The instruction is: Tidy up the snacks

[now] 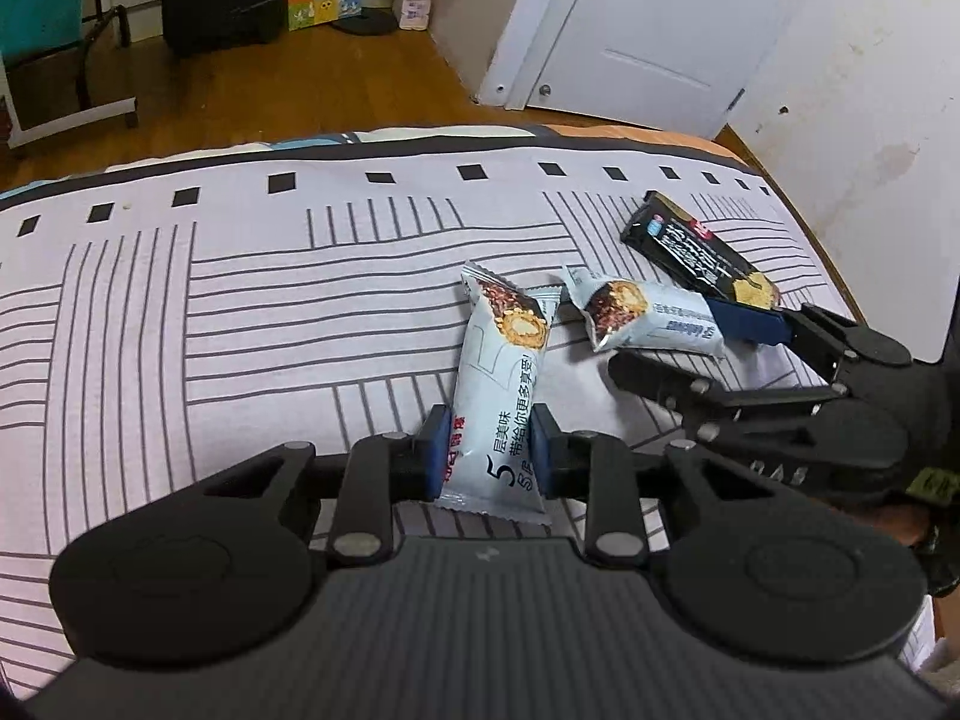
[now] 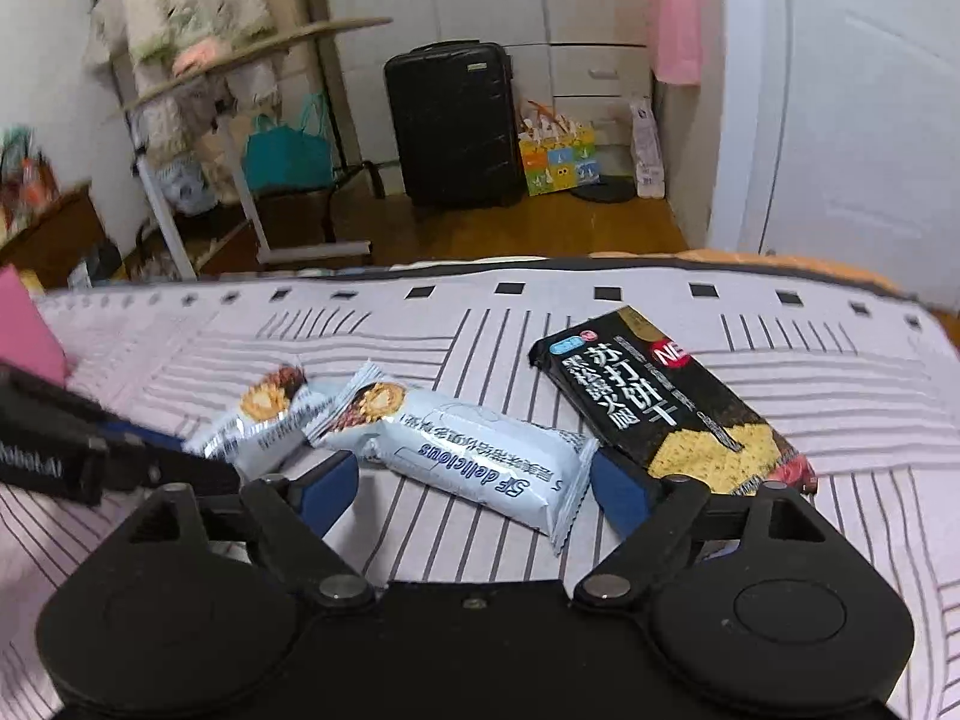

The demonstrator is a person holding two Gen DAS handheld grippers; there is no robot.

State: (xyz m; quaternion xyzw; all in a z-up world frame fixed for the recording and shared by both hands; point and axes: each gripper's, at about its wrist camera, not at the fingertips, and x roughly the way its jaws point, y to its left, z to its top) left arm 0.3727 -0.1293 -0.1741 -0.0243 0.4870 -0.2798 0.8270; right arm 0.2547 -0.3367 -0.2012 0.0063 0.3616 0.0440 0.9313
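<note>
Striped bedding (image 1: 240, 312) filled the frame's centre; the left gripper (image 1: 489, 450) pinched a pale blue snack bar (image 1: 501, 384), while the right gripper (image 2: 474, 489) stood spread around another pale bar (image 2: 474, 456), a black cracker pack (image 2: 666, 402) at right.

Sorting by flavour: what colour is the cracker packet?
Black cracker packet, with yellow crackers pictured; right wrist view.

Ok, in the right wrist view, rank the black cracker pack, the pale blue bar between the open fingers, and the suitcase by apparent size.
1. Black cracker pack
2. Pale blue bar; nearly alike, nearness unsure.
3. Suitcase, far back.
</note>
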